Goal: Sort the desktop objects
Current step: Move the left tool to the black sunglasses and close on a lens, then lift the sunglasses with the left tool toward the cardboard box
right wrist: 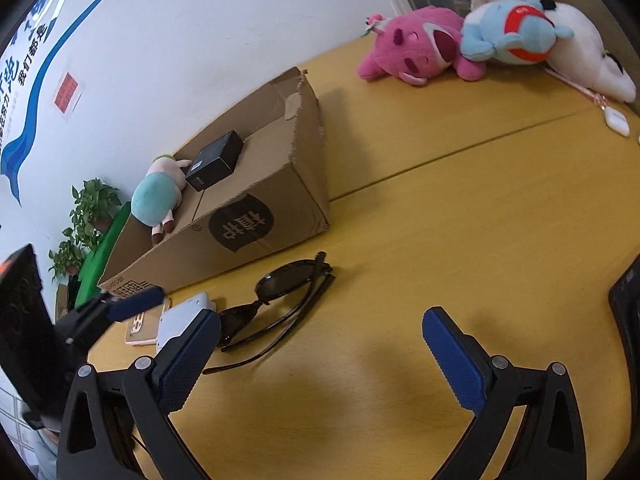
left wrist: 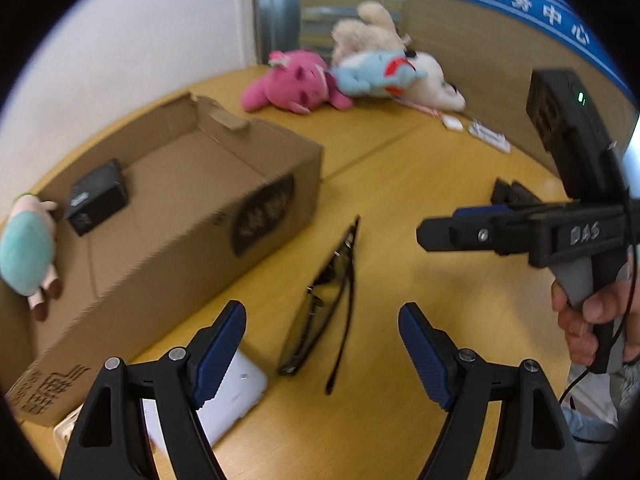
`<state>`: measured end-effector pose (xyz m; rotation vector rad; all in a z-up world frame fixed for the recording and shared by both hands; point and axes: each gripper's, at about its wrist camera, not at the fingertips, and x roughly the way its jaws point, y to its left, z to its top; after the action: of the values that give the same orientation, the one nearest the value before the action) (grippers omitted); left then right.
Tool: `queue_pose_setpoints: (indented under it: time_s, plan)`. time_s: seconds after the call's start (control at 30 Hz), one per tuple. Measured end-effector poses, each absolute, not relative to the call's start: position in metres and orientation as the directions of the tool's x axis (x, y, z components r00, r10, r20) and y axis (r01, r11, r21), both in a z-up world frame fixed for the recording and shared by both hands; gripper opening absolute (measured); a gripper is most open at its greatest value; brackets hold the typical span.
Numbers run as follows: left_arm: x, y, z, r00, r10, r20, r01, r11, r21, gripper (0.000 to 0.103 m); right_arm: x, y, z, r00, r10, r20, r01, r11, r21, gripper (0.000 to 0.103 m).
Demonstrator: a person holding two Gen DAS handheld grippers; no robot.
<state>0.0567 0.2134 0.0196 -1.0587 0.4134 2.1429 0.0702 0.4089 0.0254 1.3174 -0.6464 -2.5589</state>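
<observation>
Folded black sunglasses (left wrist: 320, 304) (right wrist: 280, 292) lie on the yellow table (left wrist: 404, 184) (right wrist: 460, 220) in front of an open cardboard box (left wrist: 192, 216) (right wrist: 264, 200). My left gripper (left wrist: 321, 309) hovers open over them, with the frame between its blue pads but untouched; the right wrist view shows it (right wrist: 140, 299) at the left. My right gripper (right wrist: 320, 320) is open and empty, just right of the sunglasses; a hand holds it (left wrist: 432, 233). The box holds a small black box (left wrist: 98, 198) (right wrist: 216, 160) and a teal-and-pink plush doll (left wrist: 28, 248) (right wrist: 158, 196).
A white device (left wrist: 240, 388) (right wrist: 182, 318) and a phone (right wrist: 138, 330) lie beside the box's near corner. Pink (left wrist: 292, 84) (right wrist: 416, 44), blue (left wrist: 372, 74) (right wrist: 508, 32) and white (left wrist: 432, 80) (right wrist: 588, 56) plush toys are piled at the far corner. Small white items (left wrist: 490, 136) and a black object (left wrist: 514, 194) sit right.
</observation>
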Motion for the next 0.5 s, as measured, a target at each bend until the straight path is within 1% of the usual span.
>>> queue_pose_setpoints:
  time_s: [0.1, 0.17, 0.2, 0.23, 0.3, 0.33, 0.37, 0.5]
  plan:
    - [0.056, 0.227, 0.005, -0.375, 0.443, -0.814, -0.734, -0.679, -0.031, 0.079, 0.07, 0.415, 0.018, -0.578, -0.375, -0.725, -0.043, -0.873, 0.485, 0.103]
    - [0.057, 0.234, -0.005, -0.362, 0.408, -0.838, -0.738, -0.674, -0.009, 0.078, 0.069, 0.417, 0.012, -0.566, -0.389, -0.727, -0.052, -0.863, 0.503, 0.103]
    - [0.057, 0.236, -0.01, -0.358, 0.389, -0.849, -0.736, -0.677, 0.0, 0.076, 0.067, 0.416, 0.009, -0.559, -0.399, -0.727, -0.053, -0.858, 0.511, 0.103]
    - [0.056, 0.237, -0.014, -0.351, 0.374, -0.859, -0.733, -0.681, 0.003, 0.071, 0.065, 0.413, 0.006, -0.55, -0.406, -0.729, -0.05, -0.856, 0.514, 0.103]
    - [0.056, 0.237, -0.021, -0.325, 0.36, -0.874, -0.729, -0.684, -0.011, 0.052, 0.062, 0.404, 0.003, -0.535, -0.418, -0.735, -0.035, -0.858, 0.513, 0.103]
    - [0.055, 0.237, -0.024, -0.312, 0.361, -0.879, -0.726, -0.687, -0.024, 0.046, 0.059, 0.399, 0.001, -0.525, -0.424, -0.738, -0.024, -0.859, 0.511, 0.103]
    - [0.054, 0.235, -0.027, -0.293, 0.36, -0.886, -0.72, -0.693, -0.044, 0.038, 0.057, 0.394, 0.0, -0.517, -0.43, -0.74, -0.014, -0.86, 0.51, 0.103]
    - [0.054, 0.229, -0.036, -0.273, 0.351, -0.896, -0.7, -0.711, -0.066, 0.036, 0.048, 0.375, -0.007, -0.492, -0.45, -0.745, 0.014, -0.86, 0.51, 0.103]
